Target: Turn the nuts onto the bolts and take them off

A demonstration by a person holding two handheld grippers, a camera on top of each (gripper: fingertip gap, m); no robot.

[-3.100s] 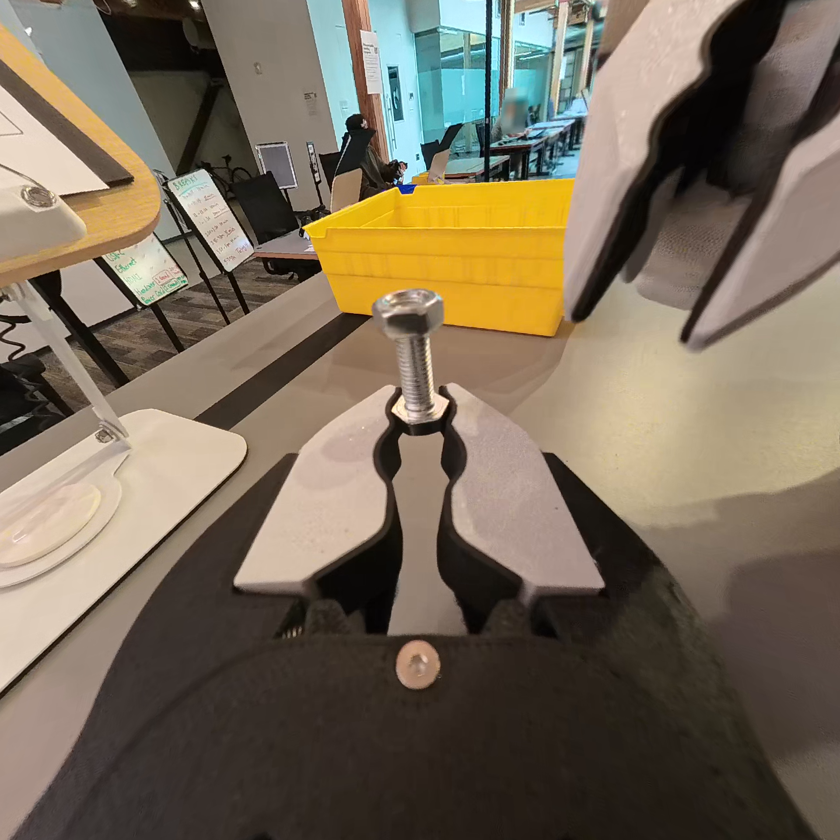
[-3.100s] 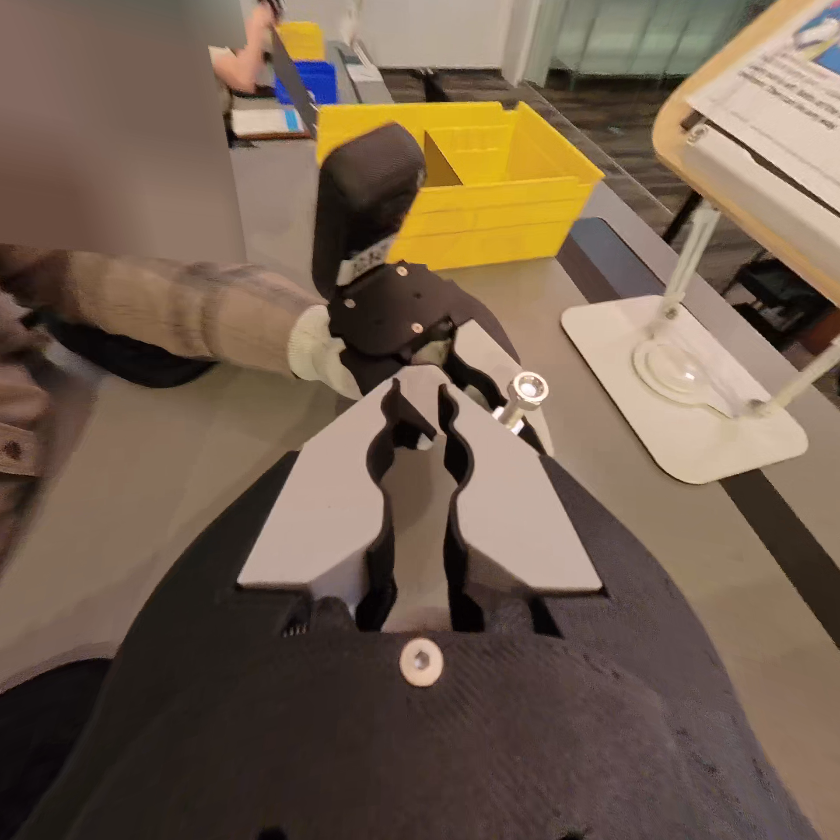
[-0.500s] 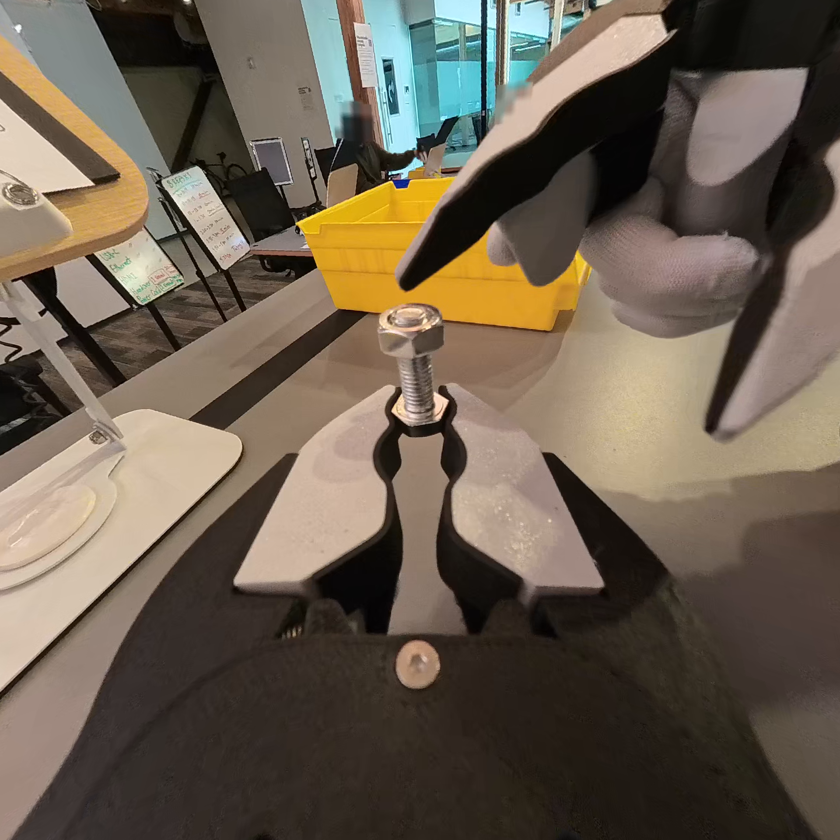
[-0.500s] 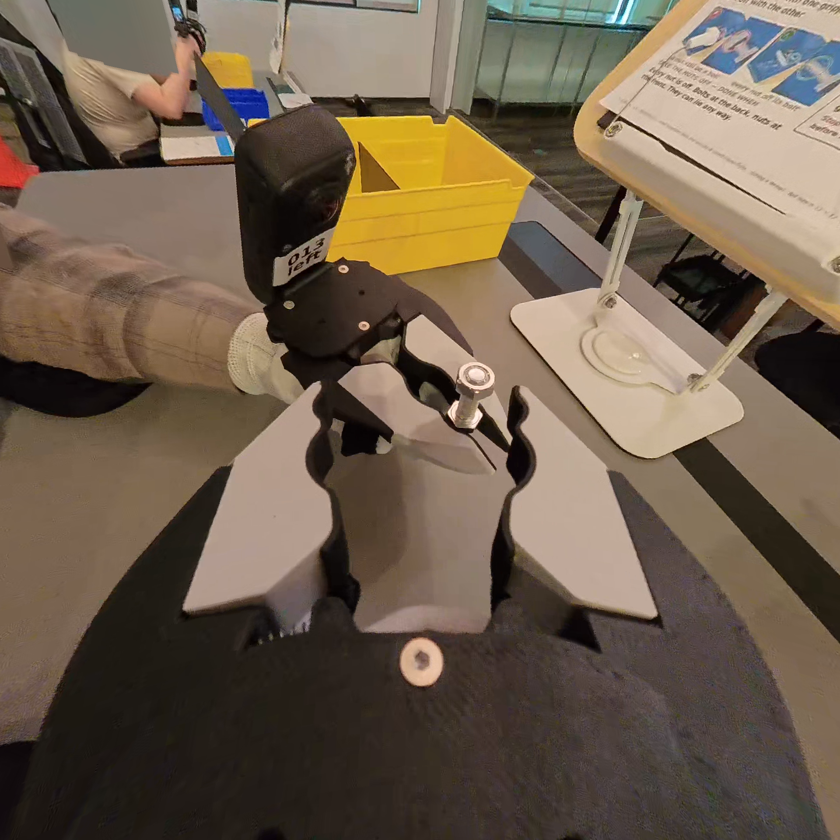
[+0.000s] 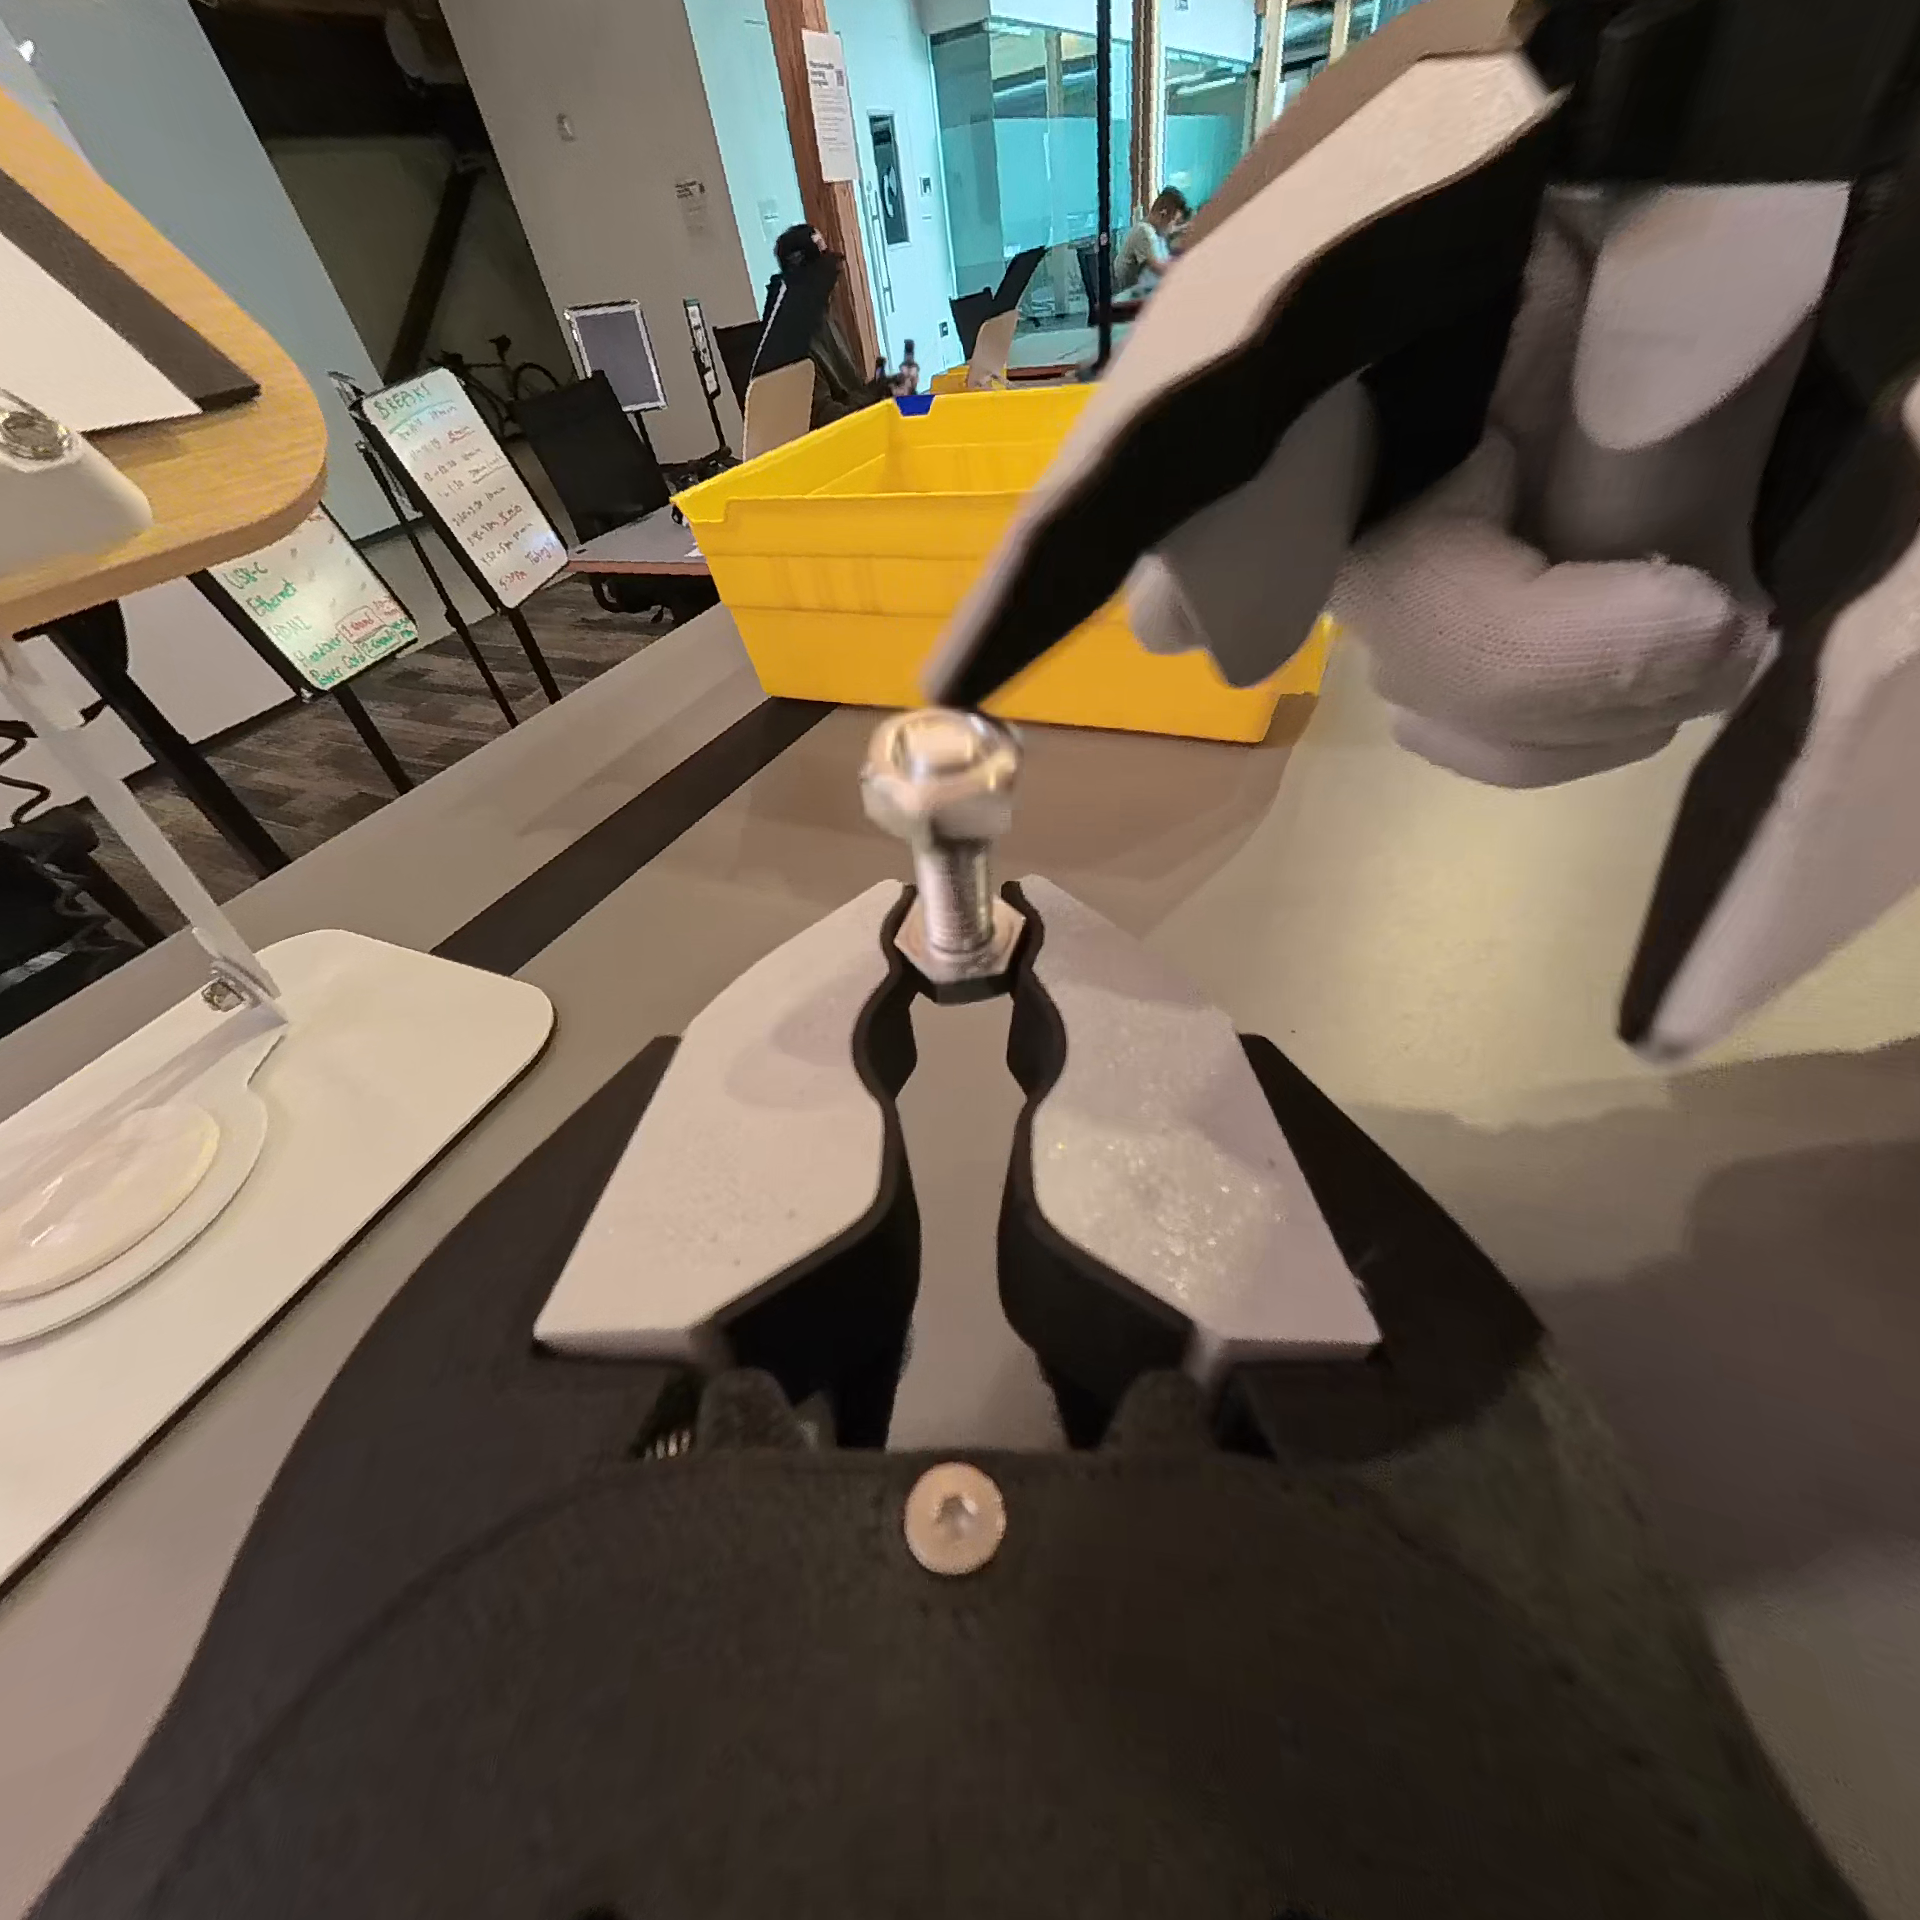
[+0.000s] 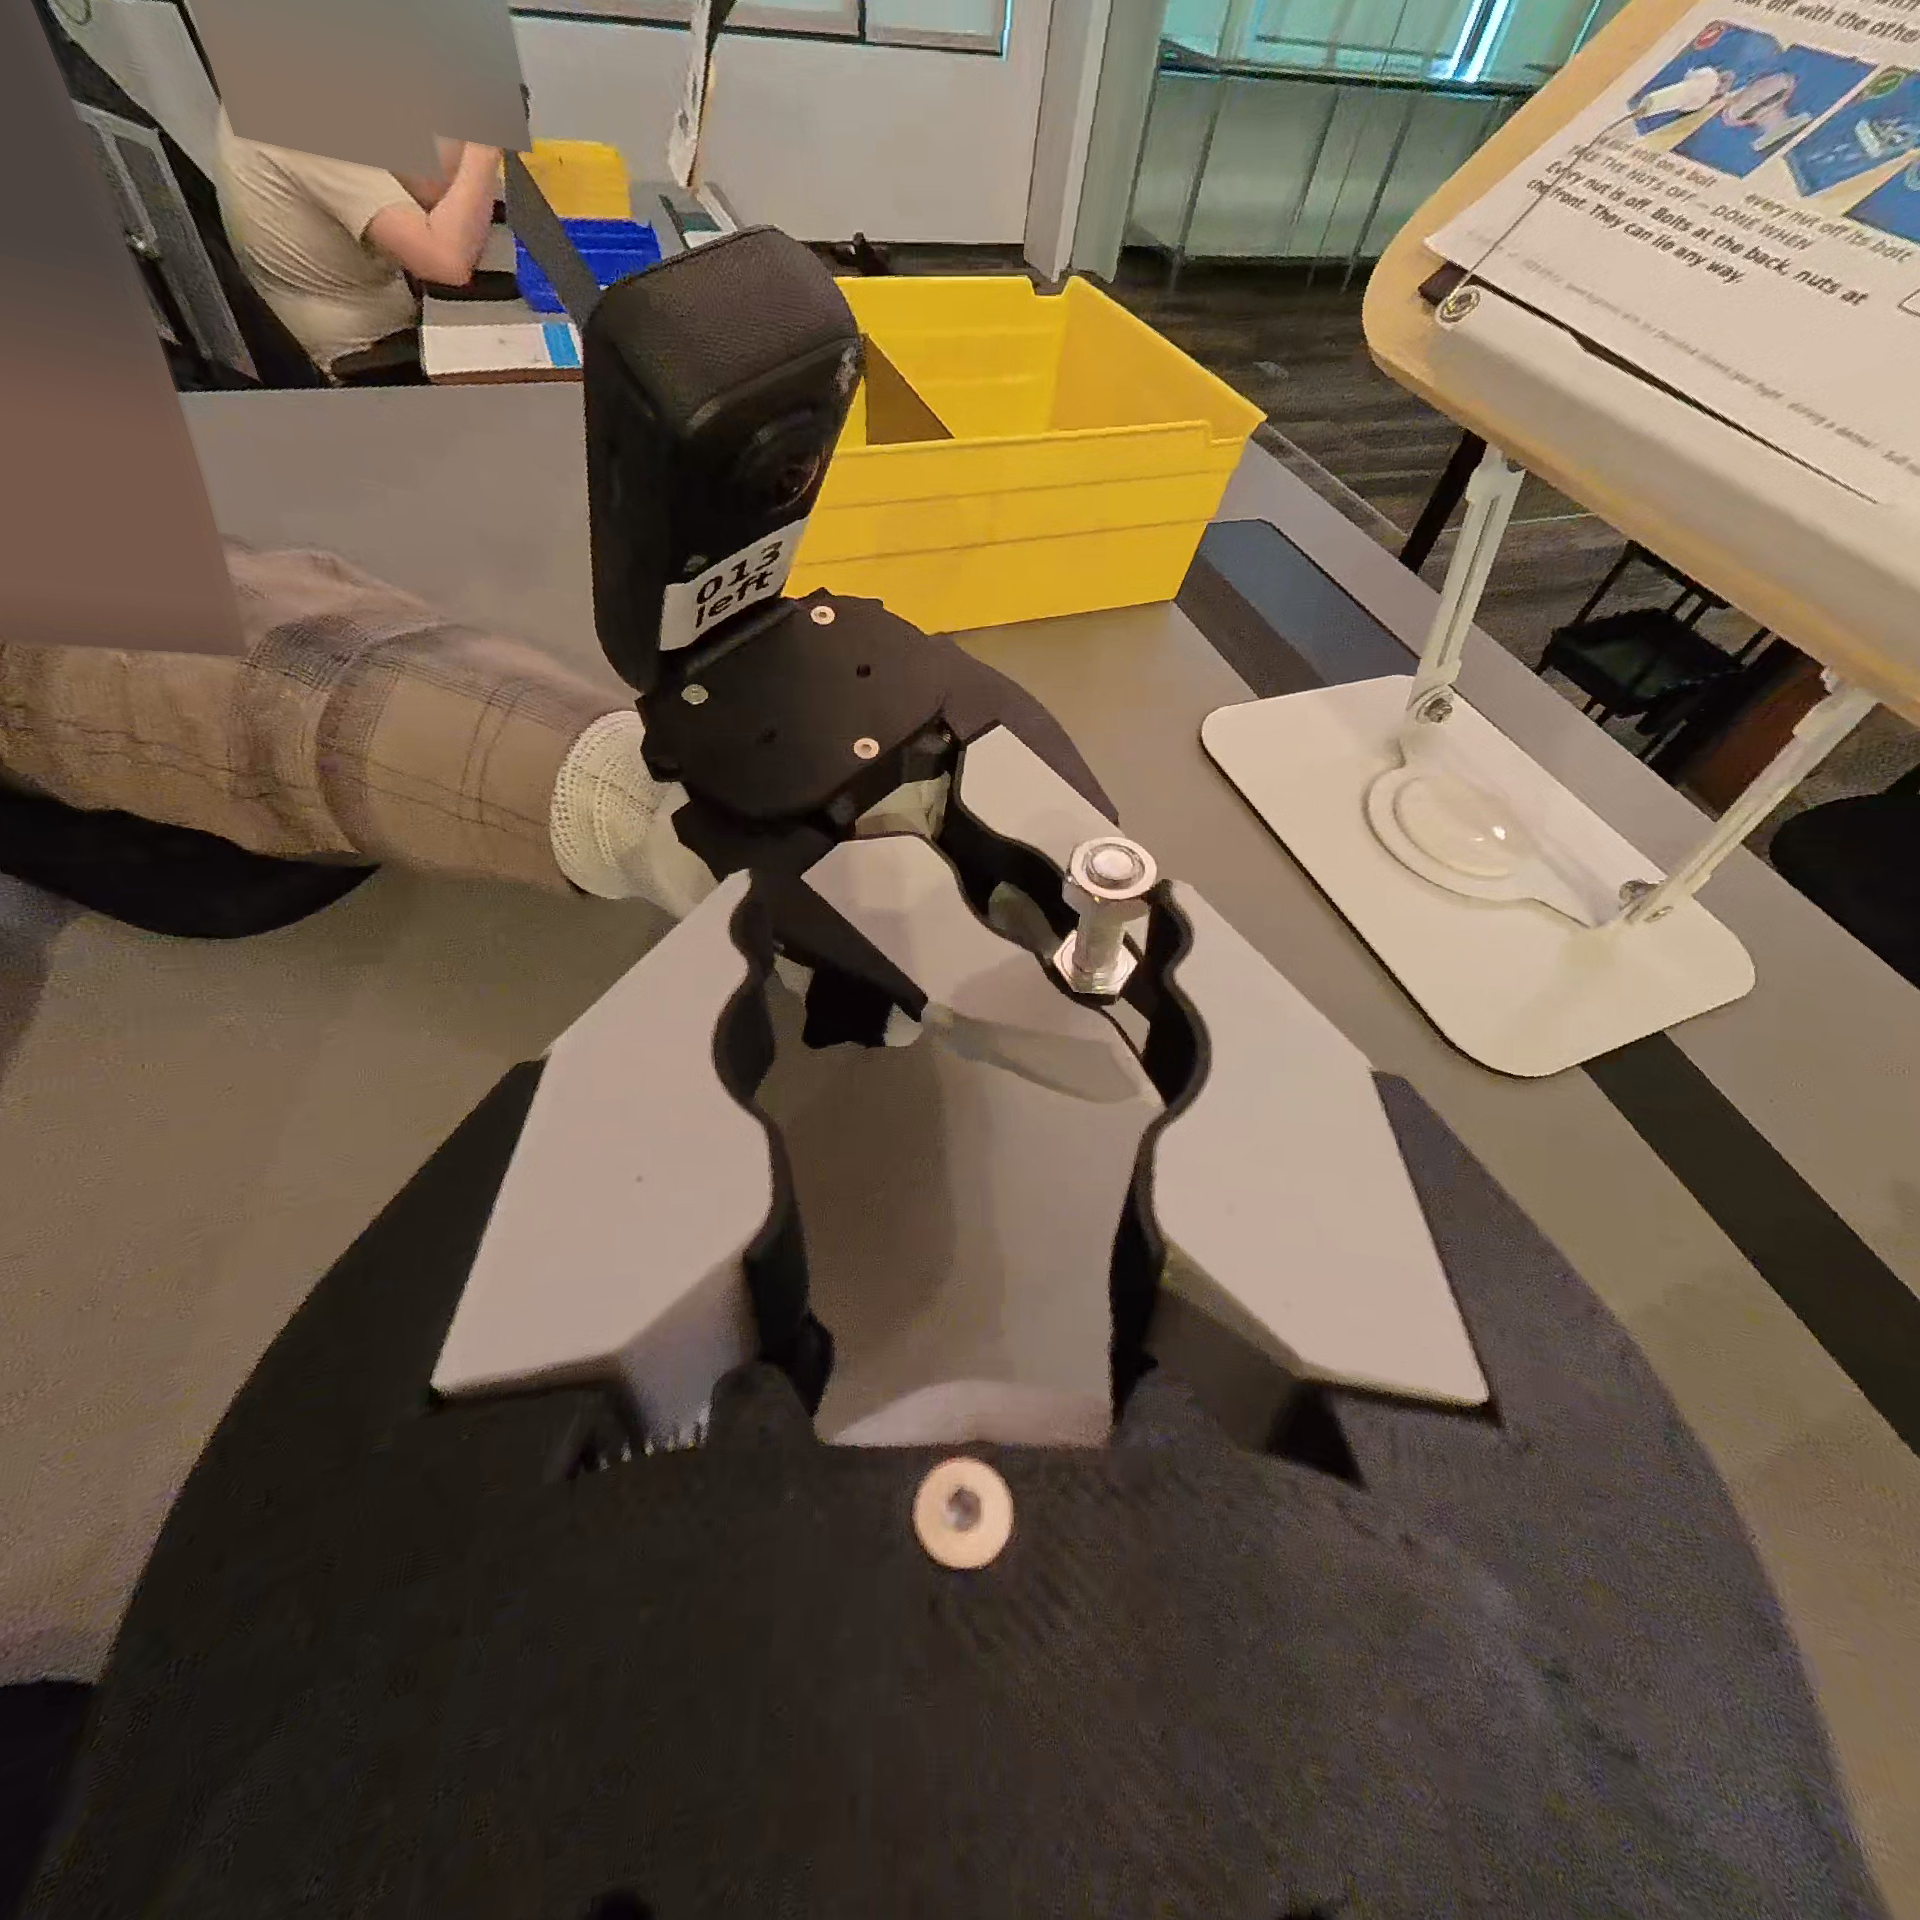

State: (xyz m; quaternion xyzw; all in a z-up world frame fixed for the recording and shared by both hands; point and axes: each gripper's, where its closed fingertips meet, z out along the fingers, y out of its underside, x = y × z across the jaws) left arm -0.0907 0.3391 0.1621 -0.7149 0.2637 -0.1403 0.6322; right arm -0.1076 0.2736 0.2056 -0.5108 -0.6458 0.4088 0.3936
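Field notes, colours only. My left gripper [image 5: 961,940]: pale grey fingers edged in black, on a black body. My right gripper [image 6: 956,956]: same grey and black. Bolt [image 5: 943,821] and nut [image 5: 961,951]: bright silver. Bin [image 6: 1039,468]: solid yellow. Table [image 5: 1403,935]: matt grey with a black stripe. My sleeve [image 6: 312,727]: beige plaid with dark lines. Glove [image 5: 1538,665]: white knit. Stand base [image 6: 1455,883]: white.

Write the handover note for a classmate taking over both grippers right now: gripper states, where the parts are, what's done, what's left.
Left gripper: shut on the silver hex nut, which sits low on the upright silver hex-head bolt.
Right gripper: open, jaws wide, one fingertip at the bolt head, not gripping.
Done: nut and bolt held off the grey table.
Left: close on the bolt head, turn it out of the nut. The yellow plastic bin is behind.
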